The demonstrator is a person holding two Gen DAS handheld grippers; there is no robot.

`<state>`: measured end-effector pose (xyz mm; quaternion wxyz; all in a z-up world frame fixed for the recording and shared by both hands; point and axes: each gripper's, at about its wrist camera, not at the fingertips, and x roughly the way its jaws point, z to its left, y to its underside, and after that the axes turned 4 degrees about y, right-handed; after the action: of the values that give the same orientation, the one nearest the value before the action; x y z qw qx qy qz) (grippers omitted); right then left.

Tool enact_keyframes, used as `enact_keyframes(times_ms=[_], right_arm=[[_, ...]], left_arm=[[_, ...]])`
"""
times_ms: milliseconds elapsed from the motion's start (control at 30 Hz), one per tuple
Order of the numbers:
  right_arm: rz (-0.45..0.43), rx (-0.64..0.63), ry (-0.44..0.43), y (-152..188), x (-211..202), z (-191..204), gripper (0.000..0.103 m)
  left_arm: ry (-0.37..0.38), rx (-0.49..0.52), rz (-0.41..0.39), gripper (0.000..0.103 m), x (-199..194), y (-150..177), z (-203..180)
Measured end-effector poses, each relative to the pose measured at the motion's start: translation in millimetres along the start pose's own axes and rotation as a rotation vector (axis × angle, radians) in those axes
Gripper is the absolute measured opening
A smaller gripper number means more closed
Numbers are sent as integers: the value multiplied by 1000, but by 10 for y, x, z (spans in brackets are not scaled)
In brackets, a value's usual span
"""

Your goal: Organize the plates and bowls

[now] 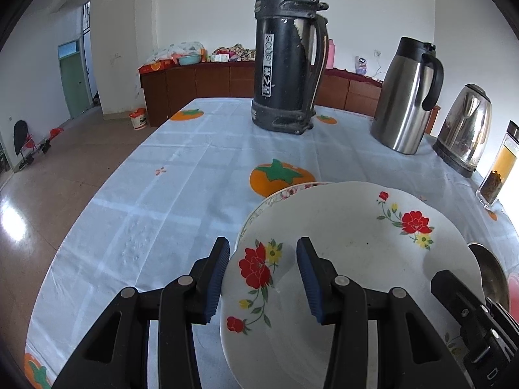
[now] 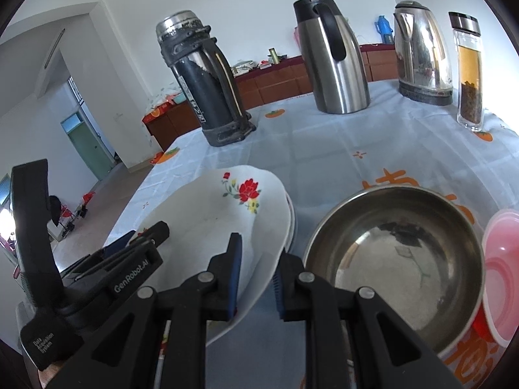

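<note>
The floral plate (image 1: 350, 259) lies tilted on a second plate (image 1: 285, 194) on the tabletop (image 1: 146, 201), rim between both grippers' spread jaws. Left gripper (image 1: 262, 278) and right gripper (image 2: 256, 278) pinch nothing. The steel bowl (image 2: 395, 253) and pink bowl (image 2: 501, 259) are seemingly unsorted.

Plate (image 2: 223, 214) left of bowl (image 2: 395, 256).

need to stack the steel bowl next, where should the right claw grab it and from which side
Take the steel bowl by its thin rim, at the near edge facing the right claw, one finger inside the wall and one outside. It sits upright and open, too wide to span. The flowered plate crowds its left side and the pink bowl its right, so come in from the near side, probably from above.
</note>
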<state>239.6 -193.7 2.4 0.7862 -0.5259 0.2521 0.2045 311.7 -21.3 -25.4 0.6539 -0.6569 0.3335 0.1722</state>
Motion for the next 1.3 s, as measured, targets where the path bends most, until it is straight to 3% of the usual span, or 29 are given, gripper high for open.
enact_keyframes(times_ms=[800,1300], right_arm=[[9,-100,77,-52,262,186,19],[120,-199,178,-146,487,297,25]], left_arm=[[-43,-4,14,46,207,-32,53],[-61,-4,34,47,300,-19,61]])
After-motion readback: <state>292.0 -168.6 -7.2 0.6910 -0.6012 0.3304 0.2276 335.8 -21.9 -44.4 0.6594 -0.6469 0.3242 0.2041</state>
